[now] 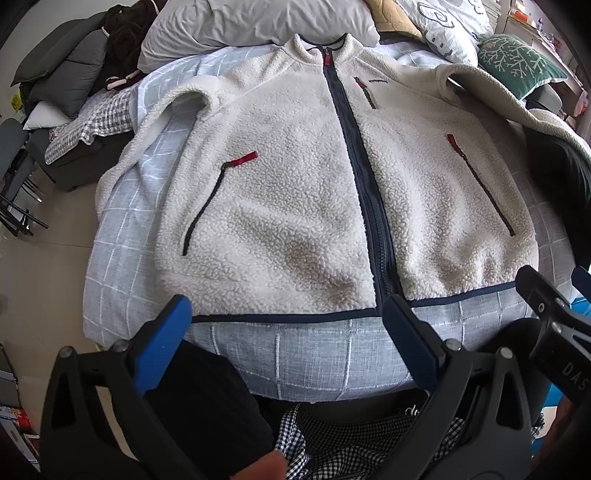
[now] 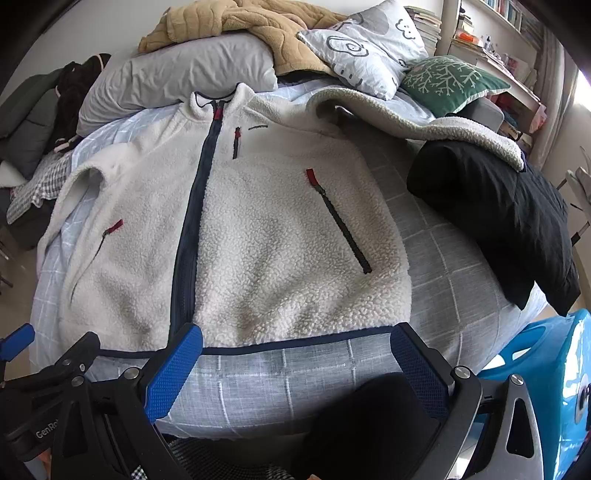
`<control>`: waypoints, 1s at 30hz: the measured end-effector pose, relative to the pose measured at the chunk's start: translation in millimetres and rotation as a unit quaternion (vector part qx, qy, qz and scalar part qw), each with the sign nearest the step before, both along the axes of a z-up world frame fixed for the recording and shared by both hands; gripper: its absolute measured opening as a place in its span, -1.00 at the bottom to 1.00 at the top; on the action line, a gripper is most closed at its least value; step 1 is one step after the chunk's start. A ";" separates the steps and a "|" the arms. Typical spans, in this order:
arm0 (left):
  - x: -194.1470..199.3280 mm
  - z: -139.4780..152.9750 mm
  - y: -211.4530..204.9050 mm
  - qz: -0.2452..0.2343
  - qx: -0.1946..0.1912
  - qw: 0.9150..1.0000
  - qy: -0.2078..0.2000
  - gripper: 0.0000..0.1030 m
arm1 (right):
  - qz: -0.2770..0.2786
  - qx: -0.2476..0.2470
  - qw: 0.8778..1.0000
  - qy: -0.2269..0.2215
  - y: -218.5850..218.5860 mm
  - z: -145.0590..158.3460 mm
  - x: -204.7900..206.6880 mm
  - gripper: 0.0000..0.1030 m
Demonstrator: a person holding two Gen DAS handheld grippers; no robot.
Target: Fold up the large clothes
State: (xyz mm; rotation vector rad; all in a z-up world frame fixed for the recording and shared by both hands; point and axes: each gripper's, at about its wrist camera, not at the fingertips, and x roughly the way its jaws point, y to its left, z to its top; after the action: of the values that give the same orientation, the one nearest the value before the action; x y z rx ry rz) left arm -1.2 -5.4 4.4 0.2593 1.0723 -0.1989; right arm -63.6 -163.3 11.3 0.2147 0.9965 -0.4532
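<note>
A cream fleece jacket (image 1: 295, 192) (image 2: 251, 236) lies flat and face up on a bed, its navy zip shut and its collar at the far side. Red tabs mark its pocket zips. One sleeve runs off down the left edge of the bed; the other sleeve stretches away to the far right. My left gripper (image 1: 288, 328) hovers open just short of the hem, left of the zip's foot. My right gripper (image 2: 295, 354) hangs open before the hem's right half. Nothing is between either pair of blue fingers.
The bed (image 1: 314, 362) has a grey checked sheet. A black garment (image 2: 495, 214) lies at its right side. Pillows (image 2: 177, 81), a tan blanket (image 2: 240, 22) and a green cushion (image 2: 447, 81) crowd the head end. A blue plastic stool (image 2: 546, 376) stands at the right.
</note>
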 end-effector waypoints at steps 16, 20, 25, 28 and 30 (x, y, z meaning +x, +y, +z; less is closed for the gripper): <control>0.4 -0.8 -0.6 0.001 0.000 1.000 0.000 0.99 | -0.001 0.000 1.000 0.000 0.7 -1.1 -0.3 1.00; 0.9 -1.0 -1.2 0.002 0.001 1.000 0.000 0.99 | -0.002 0.000 1.000 0.000 1.0 -0.7 -0.2 1.00; 1.6 -1.1 -1.0 0.001 0.000 1.000 0.002 0.99 | -0.001 0.000 1.000 0.000 0.9 -0.7 0.3 1.00; 1.6 -1.1 -1.1 -0.001 0.001 1.000 0.001 0.99 | -0.002 0.000 1.000 0.000 0.9 -0.6 0.4 1.00; 1.7 -1.8 -0.5 -0.002 0.001 1.000 0.002 0.99 | -0.002 0.001 1.000 0.000 0.9 -0.7 0.3 1.00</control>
State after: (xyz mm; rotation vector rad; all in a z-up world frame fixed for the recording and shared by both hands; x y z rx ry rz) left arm 0.4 -5.9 2.6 0.2630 1.0755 -0.2017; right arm -63.3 -162.4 10.6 0.2178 0.9971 -0.4556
